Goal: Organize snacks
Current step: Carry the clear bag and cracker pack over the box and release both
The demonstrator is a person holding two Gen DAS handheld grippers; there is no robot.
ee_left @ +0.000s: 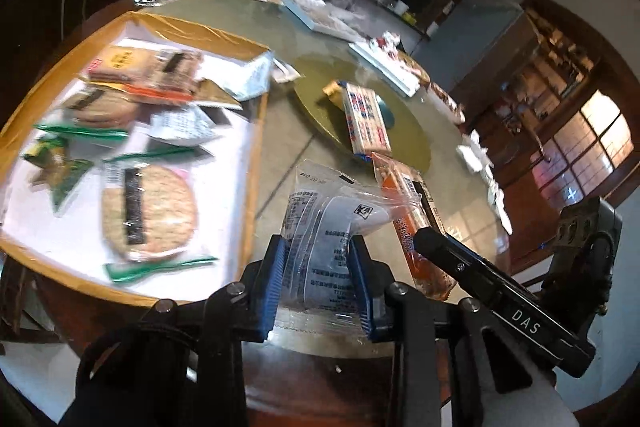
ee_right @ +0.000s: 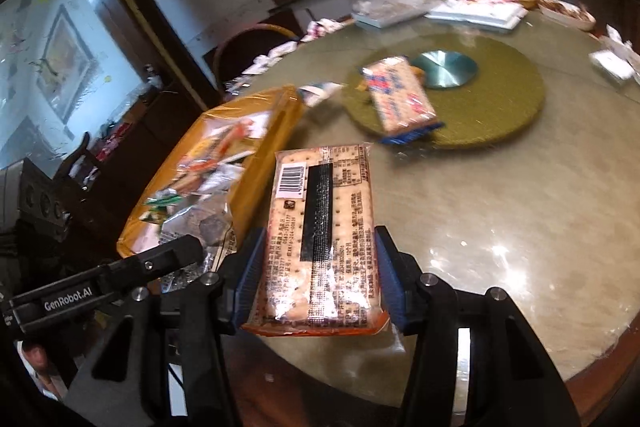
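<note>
Snacks in transit: left claw (ee_left: 320, 281) clamps a clear wrapped packet (ee_left: 320, 227), right claw (ee_right: 318, 277) clamps a cracker pack (ee_right: 320, 231), both just beside the yellow-rimmed tray (ee_left: 256, 147) on the surface; next, carry over tray and release.

Black tongs (ee_left: 320, 279) with ribbed blue pads (ee_right: 250, 273), silver screws.

The room is dim and warm-toned, and daylight enters through a latticed window (ee_left: 592, 147). Glare spots shine on the glossy table (ee_right: 500, 227). Motion blur smears both fisheye views, perhaps worst over the tray (ee_left: 248, 45). Edges bend and darken.
</note>
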